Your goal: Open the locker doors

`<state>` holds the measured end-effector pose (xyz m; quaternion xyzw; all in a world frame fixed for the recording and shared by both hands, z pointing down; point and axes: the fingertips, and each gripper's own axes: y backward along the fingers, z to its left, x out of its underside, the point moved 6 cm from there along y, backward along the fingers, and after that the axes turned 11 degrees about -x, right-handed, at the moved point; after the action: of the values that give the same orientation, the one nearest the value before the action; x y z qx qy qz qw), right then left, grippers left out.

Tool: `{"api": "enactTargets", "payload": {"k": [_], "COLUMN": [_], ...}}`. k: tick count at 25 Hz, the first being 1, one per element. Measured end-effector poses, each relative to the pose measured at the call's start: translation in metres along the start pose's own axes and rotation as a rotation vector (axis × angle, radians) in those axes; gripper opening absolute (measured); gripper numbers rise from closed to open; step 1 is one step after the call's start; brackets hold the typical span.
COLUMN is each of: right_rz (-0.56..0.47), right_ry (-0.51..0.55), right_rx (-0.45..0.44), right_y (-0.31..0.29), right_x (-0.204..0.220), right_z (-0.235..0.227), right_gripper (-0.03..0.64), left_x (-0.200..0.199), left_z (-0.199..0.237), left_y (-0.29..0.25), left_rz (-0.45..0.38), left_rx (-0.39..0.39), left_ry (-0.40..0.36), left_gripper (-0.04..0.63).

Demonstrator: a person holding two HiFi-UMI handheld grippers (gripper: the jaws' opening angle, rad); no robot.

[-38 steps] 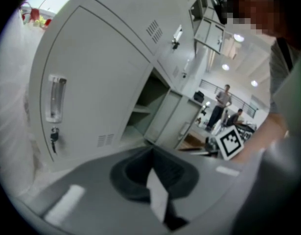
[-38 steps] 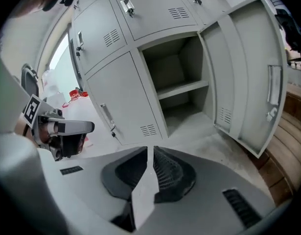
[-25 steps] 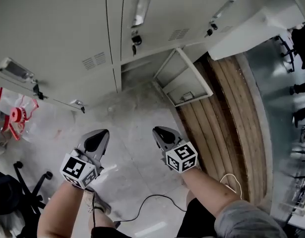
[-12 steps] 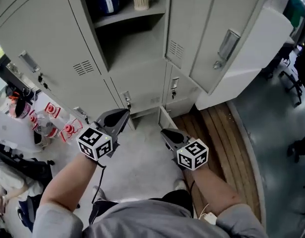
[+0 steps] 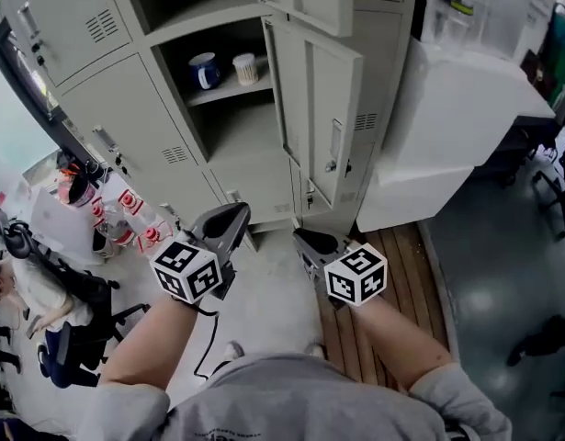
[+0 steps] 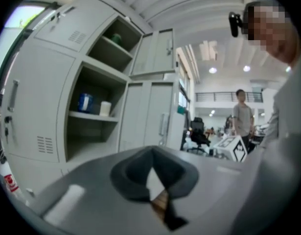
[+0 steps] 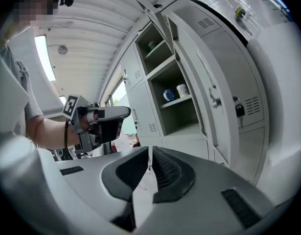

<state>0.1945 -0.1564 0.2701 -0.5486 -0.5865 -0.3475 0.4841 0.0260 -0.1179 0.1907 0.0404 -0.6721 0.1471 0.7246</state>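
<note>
Nearest the person, the 2 handheld grippers sit side by side at much the same height. The left gripper (image 5: pixel 234 211) has its grey jaws clenched tip to tip with nothing between them. The right gripper (image 5: pixel 306 238) is pinched together in the same way and is empty too.

Beyond them rises the bank of pale grey steel lockers. The middle column is already open: its tall grey door (image 5: pixel 323 108) is swung out to the right, baring a shelf with a blue mug (image 5: pixel 204 70) and a white cup (image 5: pixel 246 67).

What looks left to do lies up and to the left of the jaws. The closed grey left-column door (image 5: pixel 140 118) carries a slim metal handle (image 5: pixel 107 145) near its left edge, and the handle's long axis runs upright along the door. The left gripper is the nearer of the 2, though well apart from it. That hand would likely reach up-left, with its jaws released first.
</note>
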Motion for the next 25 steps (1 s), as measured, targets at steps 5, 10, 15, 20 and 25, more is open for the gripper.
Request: {"api": "enactTargets", "payload": {"k": [5,10,15,20,25], "right_rz": [-0.022,-0.070,-0.122,-0.153,-0.167], "right_ry": [0.036,0.024,0.012,0.021,0.029], "right_rx": [-0.039,-0.010,0.022,0.054,0.080], "right_y": [-0.006,-0.027,-0.045,-0.055,-0.057], "right_x": [-0.051,-0.080,-0.088,-0.099,-0.102], "right_z": [0.046,0.076,0.108,0.122,0.125], "right_gripper": [0.029,0.018,0.008,0.008,0.008], "left_x": [-0.038,-0.049,-0.039,-0.043,-0.042], "left_z": [-0.009,0.010,0.043,0.072,0.084], "left_y": [0.060,0.123,0.177,0.200,0.205], "left_rz": [-0.065,-0.133,-0.120,-0.144,-0.165], "left_rx": [-0.014,-0.032,-0.026,-0.010,0.004], "left_ry": [0.028,0.051,0.045,0.065,0.091], "left_gripper": [0.005,0.005,0.005,0.005,0.005]}}
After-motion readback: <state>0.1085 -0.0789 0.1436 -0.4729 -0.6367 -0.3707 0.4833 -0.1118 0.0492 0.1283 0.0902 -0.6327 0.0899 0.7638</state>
